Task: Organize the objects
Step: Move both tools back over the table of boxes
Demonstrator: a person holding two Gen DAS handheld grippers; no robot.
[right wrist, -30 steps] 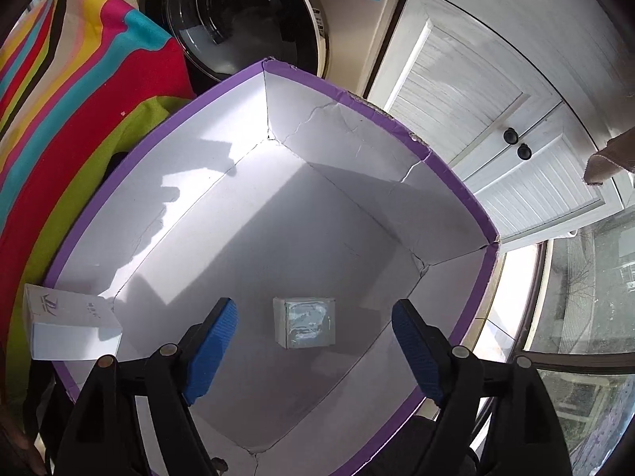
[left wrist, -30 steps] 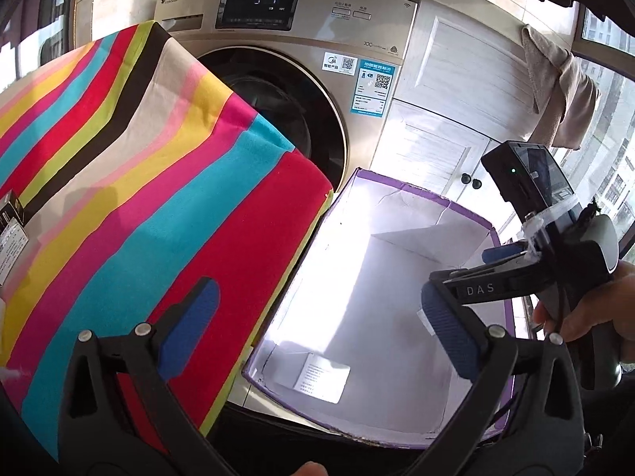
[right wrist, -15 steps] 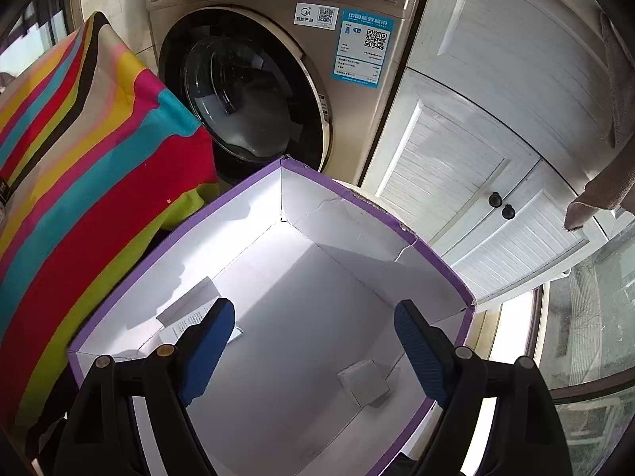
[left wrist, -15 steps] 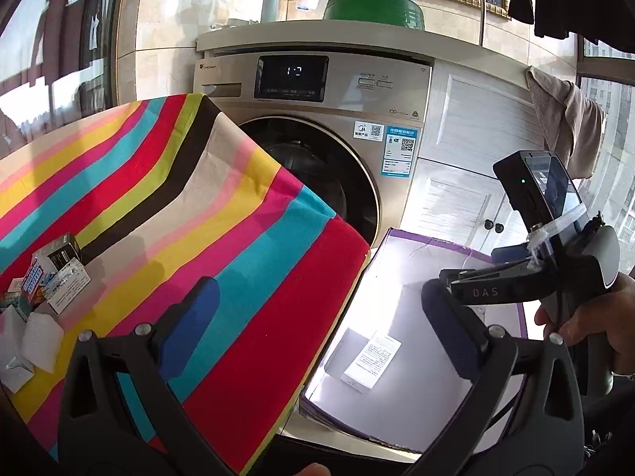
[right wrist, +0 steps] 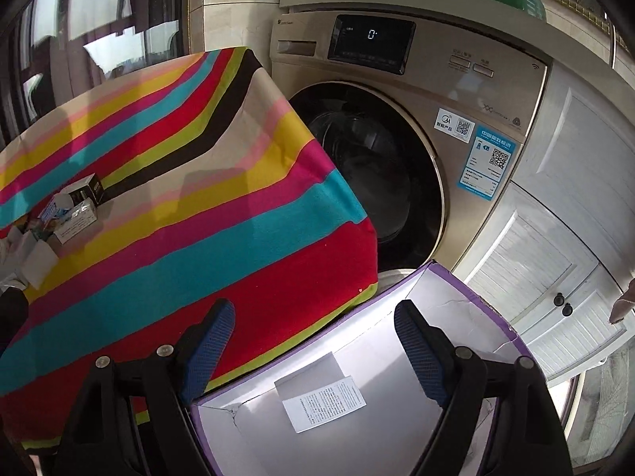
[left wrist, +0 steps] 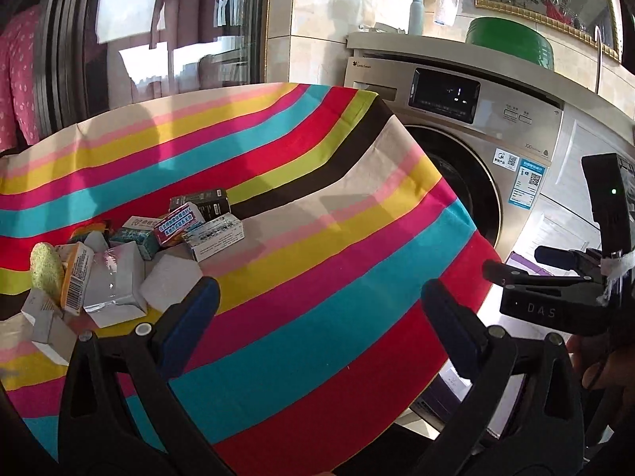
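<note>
My left tool (left wrist: 317, 309) released, nothing between blue pads, hovering over striped tabletop (left wrist: 317, 261). Pile of small boxes (left wrist: 131, 254) sits on cloth near its left side, beyond left pad. My right tool (right wrist: 313, 337) released too, empty, above purple-edged white box (right wrist: 468, 301) just beside tabletop. One white packet with printed label (right wrist: 321, 396) lies inside box. Washing machine (right wrist: 420, 91) stands behind both.

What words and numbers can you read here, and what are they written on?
"DAS": on the black body of the right gripper.
"0": on the washing machine display, right wrist view.
"1": same display, left wrist view.
Too small or blurred: machine stickers, buttons, the small boxes, the leaflet in the purple-edged box.
</note>
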